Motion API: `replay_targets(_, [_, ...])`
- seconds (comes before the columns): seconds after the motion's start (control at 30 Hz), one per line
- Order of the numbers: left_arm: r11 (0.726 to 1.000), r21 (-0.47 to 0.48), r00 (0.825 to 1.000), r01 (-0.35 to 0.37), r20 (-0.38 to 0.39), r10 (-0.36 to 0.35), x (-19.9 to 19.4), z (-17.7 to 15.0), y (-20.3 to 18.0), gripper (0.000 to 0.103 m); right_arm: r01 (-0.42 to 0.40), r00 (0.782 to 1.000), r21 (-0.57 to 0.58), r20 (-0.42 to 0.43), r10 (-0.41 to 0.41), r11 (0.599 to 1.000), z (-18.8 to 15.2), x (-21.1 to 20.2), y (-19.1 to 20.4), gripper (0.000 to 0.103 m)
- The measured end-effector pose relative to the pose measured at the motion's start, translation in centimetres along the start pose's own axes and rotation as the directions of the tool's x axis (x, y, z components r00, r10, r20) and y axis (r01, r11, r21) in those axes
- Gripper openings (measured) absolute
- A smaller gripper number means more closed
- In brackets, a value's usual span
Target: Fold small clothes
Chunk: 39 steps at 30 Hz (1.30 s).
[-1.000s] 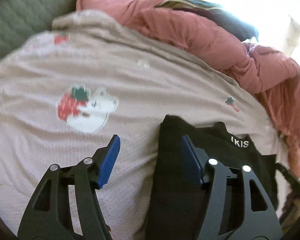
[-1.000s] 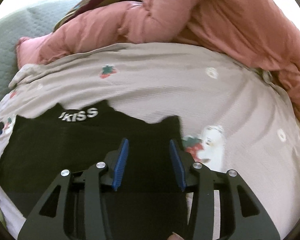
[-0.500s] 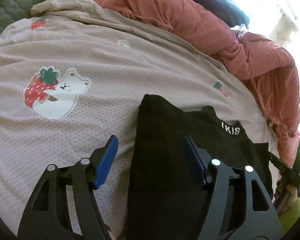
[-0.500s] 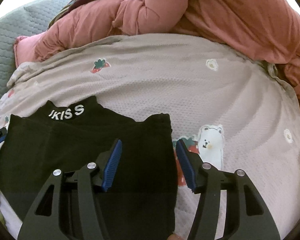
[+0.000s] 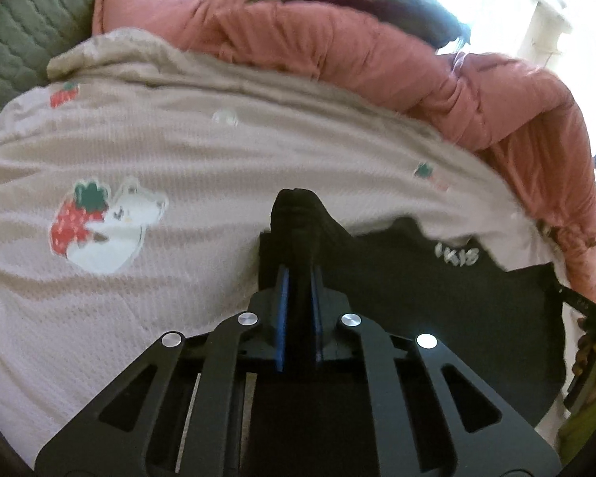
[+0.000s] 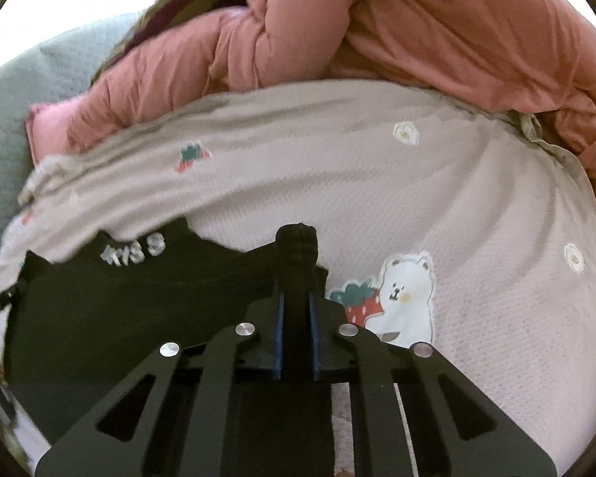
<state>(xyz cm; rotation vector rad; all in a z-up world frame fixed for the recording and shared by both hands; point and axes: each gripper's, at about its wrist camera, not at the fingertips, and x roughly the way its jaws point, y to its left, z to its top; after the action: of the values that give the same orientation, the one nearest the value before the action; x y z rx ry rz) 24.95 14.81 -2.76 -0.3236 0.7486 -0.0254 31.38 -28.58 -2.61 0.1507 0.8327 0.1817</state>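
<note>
A small black garment [image 5: 437, 302] with white lettering on its waistband lies on a beige blanket [image 5: 178, 151] printed with bears and strawberries. My left gripper [image 5: 298, 278] is shut on the garment's left corner, and a bunch of black cloth sticks up between the blue pads [image 5: 283, 310]. In the right wrist view the same black garment [image 6: 119, 306] spreads to the left, and my right gripper [image 6: 296, 298] is shut on its right corner, which is bunched up between the pads [image 6: 279, 330].
A crumpled pink quilt [image 5: 377, 51] is piled along the blanket's far edge. It also fills the top of the right wrist view, pink quilt [image 6: 417, 28]. A grey-green quilted surface [image 5: 16, 39] shows at far left. The other gripper's tip [image 5: 576, 302] appears at right.
Both grippers went from open over the black garment to shut on its corners. The cloth is now bunched up between each pair of pads.
</note>
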Motion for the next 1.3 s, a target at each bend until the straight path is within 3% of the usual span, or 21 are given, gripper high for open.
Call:
replay_targets(0.1, [1.000, 0.008, 0.999, 0.017, 0.050, -0.017, -0.8, 0.9, -0.6, 0.004, -0.016, 1.000, 0.045, 0.010, 0.016, 0.999, 0.6, -0.1, -0.8, 0.009])
replay_targets(0.23, [0.999, 0.037, 0.998, -0.029, 0.065, 0.027, 0.1, 1.4, -1.3, 0.004, 0.004, 1.000, 0.061, -0.010, -0.003, 0.998, 0.6, 1.2, -1.4, 0.009])
replay_targets(0.4, [0.987, 0.077, 0.989, -0.138, -0.033, 0.141, 3.4, 0.2, -0.9, 0.006, 0.051, 0.996, 0.058, -0.076, -0.046, 0.997, -0.5, 3.4, -1.5, 0.009])
replay_targets(0.5, [0.986, 0.076, 0.986, -0.150, -0.061, 0.155, 4.1, -0.2, -0.5, 0.011, 0.095, 0.992, 0.020, -0.091, -0.093, 0.995, -1.0, 4.0, -1.1, 0.009])
replay_targets(0.6, [0.983, 0.065, 0.983, -0.169, -0.062, 0.173, 3.9, -0.4, -0.1, 0.022, 0.130, 0.987, -0.017, -0.092, -0.131, 0.991, -1.2, 4.2, -0.7, 0.012])
replay_targets(0.7, [0.986, 0.031, 0.984, -0.166, -0.059, 0.168, 3.5, -0.4, 0.6, 0.031, 0.166, 0.982, -0.036, -0.086, -0.169, 0.985, -1.4, 3.9, -0.5, 0.018])
replay_targets(0.73, [0.985, 0.025, 0.984, -0.171, -0.053, 0.173, 3.2, -0.4, 0.6, 0.033, 0.182, 0.979, -0.046, -0.082, -0.186, 0.982, -1.4, 3.7, -0.4, 0.025])
replay_targets(0.9, [0.980, 0.031, 0.980, -0.198, -0.014, 0.199, 1.5, -0.3, 0.2, 0.034, 0.205, 0.976, -0.063, -0.060, -0.209, 0.977, -1.8, 2.1, -0.5, 0.035])
replay_targets(1.0, [0.979, 0.020, 0.979, -0.203, 0.008, 0.203, 0.3, -0.2, 0.2, 0.043, 0.197, 0.979, -0.053, -0.039, -0.199, 0.979, -1.9, 0.8, -0.4, 0.042])
replay_targets(1.1, [0.979, 0.009, 0.978, -0.206, 0.032, 0.205, -1.1, 0.0, 0.0, 0.044, 0.173, 0.985, -0.052, -0.015, -0.174, 0.984, -2.2, -0.8, -0.1, 0.049])
replay_targets(1.17, [0.978, -0.005, 0.977, -0.208, 0.046, 0.208, -2.0, -0.1, 0.0, 0.060, 0.161, 0.987, -0.061, -0.003, -0.161, 0.985, -2.4, -1.6, 0.3, 0.052])
replay_targets(1.3, [0.981, -0.019, 0.979, -0.195, 0.066, 0.195, -3.6, -0.2, -0.7, 0.063, 0.127, 0.992, -0.082, 0.013, -0.126, 0.989, -3.1, -3.3, 1.1, 0.056])
